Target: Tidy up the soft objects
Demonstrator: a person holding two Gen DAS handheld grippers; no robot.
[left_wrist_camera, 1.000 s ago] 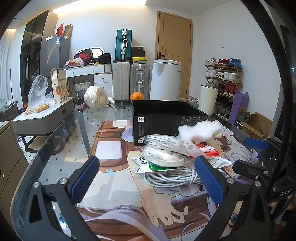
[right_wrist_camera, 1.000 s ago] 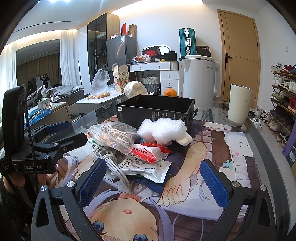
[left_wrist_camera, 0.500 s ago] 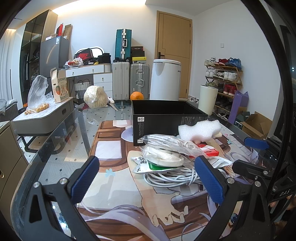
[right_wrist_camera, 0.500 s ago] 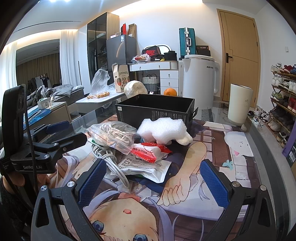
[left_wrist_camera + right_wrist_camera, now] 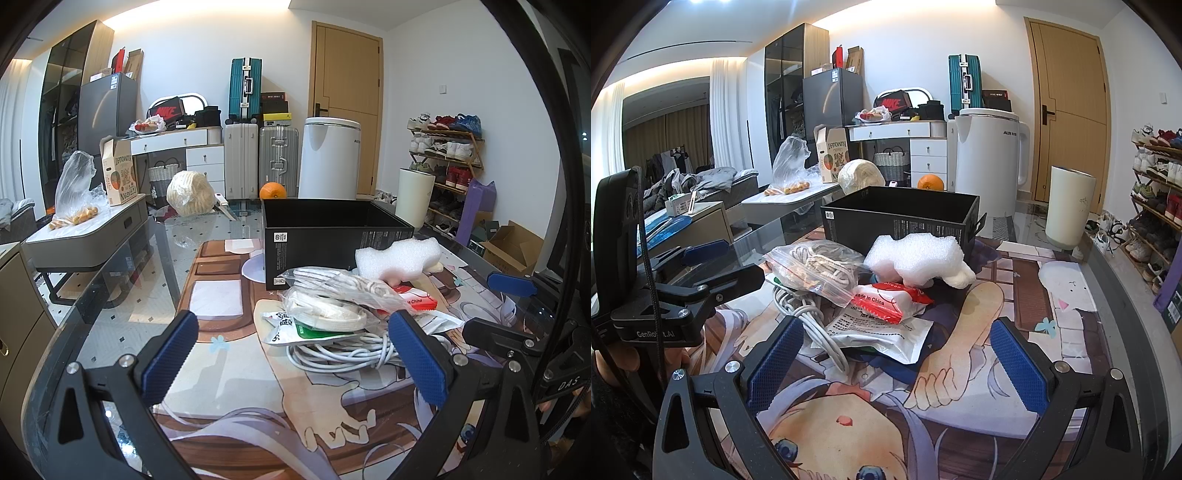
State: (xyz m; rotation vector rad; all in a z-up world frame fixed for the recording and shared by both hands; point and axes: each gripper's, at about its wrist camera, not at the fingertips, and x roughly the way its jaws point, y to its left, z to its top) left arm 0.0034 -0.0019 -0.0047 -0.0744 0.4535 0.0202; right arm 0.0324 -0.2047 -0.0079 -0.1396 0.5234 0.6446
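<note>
A pile of soft things lies on the printed mat in front of an open black box (image 5: pixel 332 236) (image 5: pixel 901 218). It holds a white foam piece (image 5: pixel 399 256) (image 5: pixel 916 260), a clear bag of rope (image 5: pixel 336 295) (image 5: pixel 816 266), a red and white packet (image 5: pixel 890 301), a white pouch (image 5: pixel 882 334) and a coiled white cable (image 5: pixel 343 350) (image 5: pixel 809 317). My left gripper (image 5: pixel 295 356) is open and empty just short of the pile. My right gripper (image 5: pixel 895 363) is open and empty on the pile's other side.
The glass table (image 5: pixel 122 280) carries the mat, an orange (image 5: pixel 272 191), a wrapped round bundle (image 5: pixel 189 192) and a white cup (image 5: pixel 1069 205). A white bin (image 5: pixel 328 158), suitcases (image 5: pixel 242 162) and a shoe rack (image 5: pixel 447 155) stand behind.
</note>
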